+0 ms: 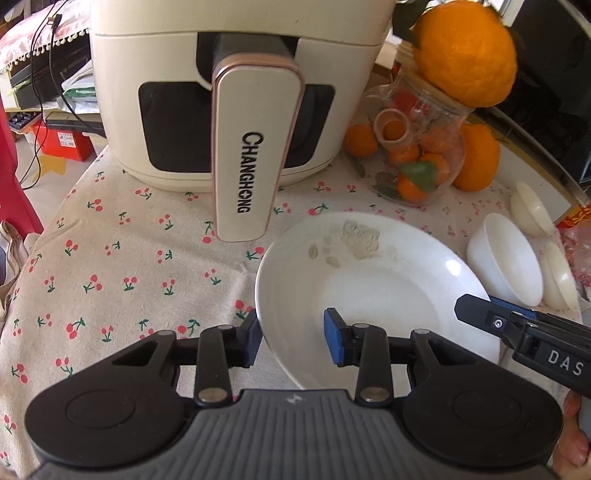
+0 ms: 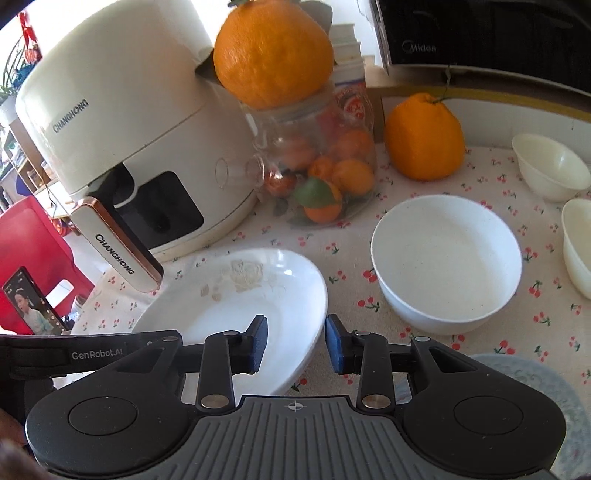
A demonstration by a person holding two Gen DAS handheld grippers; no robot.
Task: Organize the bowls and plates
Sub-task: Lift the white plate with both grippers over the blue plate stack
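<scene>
A white plate [image 1: 388, 291] with a faint printed pattern lies on the cherry-print cloth; it also shows in the right wrist view [image 2: 240, 306]. My left gripper [image 1: 293, 341] is open, its fingers straddling the plate's near left rim. My right gripper [image 2: 295, 345] is open, its fingers straddling the plate's right rim; it shows at the right in the left wrist view [image 1: 476, 310]. A white bowl [image 2: 447, 262] stands right of the plate, also seen in the left wrist view [image 1: 506, 258]. Two cream bowls [image 2: 550, 166] [image 2: 578, 243] sit farther right.
A cream air fryer [image 1: 236, 92] with a protruding handle [image 1: 255, 155] stands just behind the plate. A glass jar of small oranges [image 2: 317, 170] has a large orange [image 2: 273, 51] on top; another orange [image 2: 424, 136] sits beside it. A black appliance [image 2: 480, 33] is at the back. A patterned plate rim [image 2: 554, 387] lies near right.
</scene>
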